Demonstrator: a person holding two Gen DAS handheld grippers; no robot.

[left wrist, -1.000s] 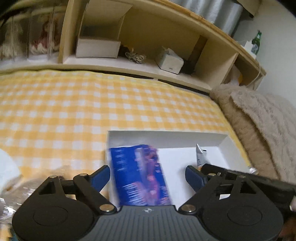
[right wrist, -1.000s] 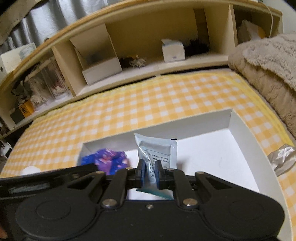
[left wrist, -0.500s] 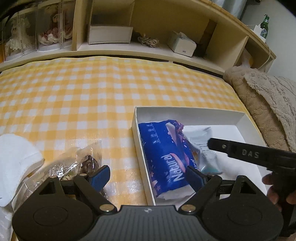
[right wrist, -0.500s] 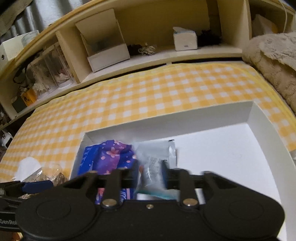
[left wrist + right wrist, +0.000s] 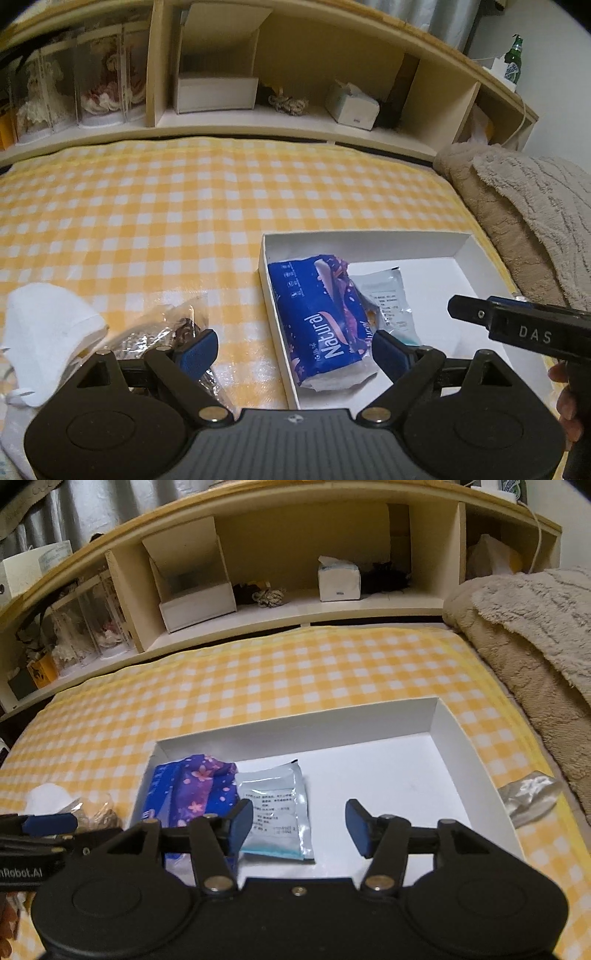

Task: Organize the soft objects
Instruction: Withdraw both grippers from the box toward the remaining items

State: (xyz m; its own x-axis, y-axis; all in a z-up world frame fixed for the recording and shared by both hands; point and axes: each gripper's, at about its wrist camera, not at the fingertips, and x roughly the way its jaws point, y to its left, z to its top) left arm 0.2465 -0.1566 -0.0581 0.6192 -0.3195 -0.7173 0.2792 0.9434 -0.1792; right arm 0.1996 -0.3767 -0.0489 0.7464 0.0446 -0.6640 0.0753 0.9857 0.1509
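Note:
A white shallow box (image 5: pixel 369 242) (image 5: pixel 369 716) lies on the yellow checked bedspread. In its left end lie a blue "Natural" tissue pack (image 5: pixel 317 317) (image 5: pixel 192 786) and, beside it, a pale grey sachet (image 5: pixel 388 299) (image 5: pixel 275 805). My left gripper (image 5: pixel 293 349) is open and empty over the box's left wall. My right gripper (image 5: pixel 299 827) is open and empty just above the box floor, right of the sachet. A clear crinkly bag (image 5: pixel 162 328) and a white cloth (image 5: pixel 48 325) lie left of the box.
A beige fluffy blanket (image 5: pixel 524 214) (image 5: pixel 524 635) is heaped at the right. A silvery packet (image 5: pixel 530 797) lies by the box's right wall. A wooden headboard shelf (image 5: pixel 280 122) with boxes and a tissue box (image 5: pixel 338 579) runs along the back.
My right gripper opened and let the grey sachet drop into the box beside the tissue pack. Both grippers drew back from the box; the left one let go of the blue pack.

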